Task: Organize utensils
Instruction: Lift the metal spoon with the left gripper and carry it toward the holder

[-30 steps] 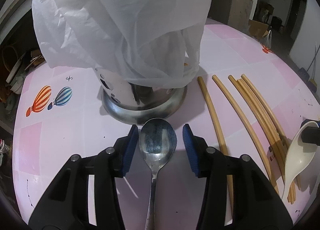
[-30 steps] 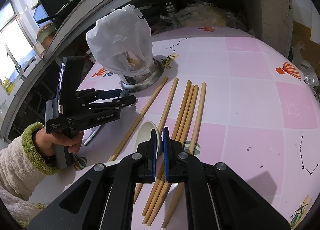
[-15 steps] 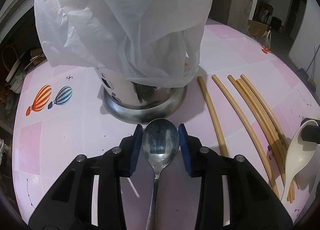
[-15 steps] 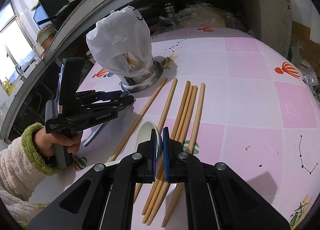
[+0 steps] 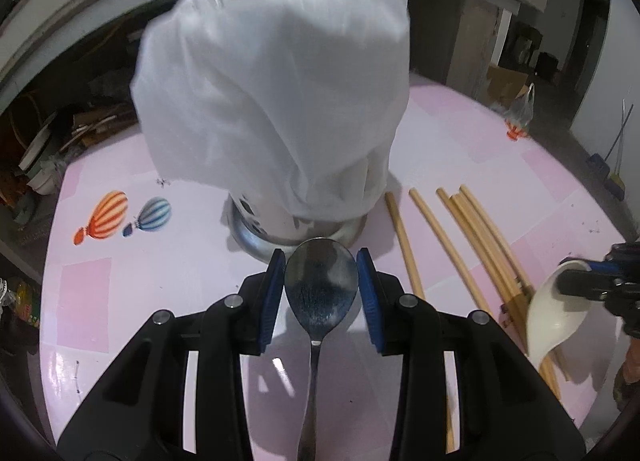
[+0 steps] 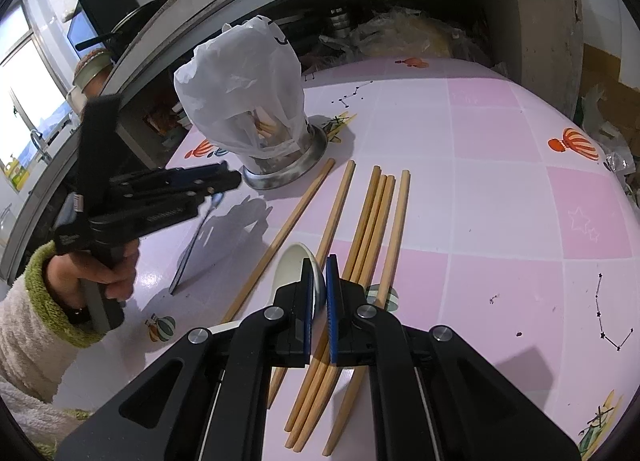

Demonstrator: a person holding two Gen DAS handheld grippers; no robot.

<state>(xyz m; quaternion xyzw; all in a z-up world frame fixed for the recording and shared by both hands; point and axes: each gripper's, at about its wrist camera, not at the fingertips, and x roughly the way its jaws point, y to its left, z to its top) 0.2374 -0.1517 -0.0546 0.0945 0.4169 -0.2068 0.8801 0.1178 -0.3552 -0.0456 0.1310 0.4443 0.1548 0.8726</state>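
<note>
My left gripper [image 5: 321, 261] is shut on the bowl of a metal spoon [image 5: 321, 293], its blue pads pressing both sides. In the right wrist view the left gripper [image 6: 224, 181] holds the metal spoon [image 6: 196, 241] tilted, with the handle slanting down toward the pink table [image 6: 500, 201]. Just beyond stands a steel utensil holder [image 5: 256, 237] covered by a white plastic bag [image 5: 272, 101]. My right gripper [image 6: 318, 281] is shut on the rim of a white ceramic spoon [image 6: 290, 265], low over several wooden chopsticks [image 6: 372, 213].
The chopsticks [image 5: 472, 237] lie side by side to the right of the holder. A person's hand in a fuzzy cream and green sleeve [image 6: 36, 313] holds the left gripper. A dark shelf with clutter runs behind the table's far edge.
My left gripper closed onto the metal spoon's bowl, then rose with it, so the holder and bag now look lower and farther. The right gripper and white spoon stayed put.
</note>
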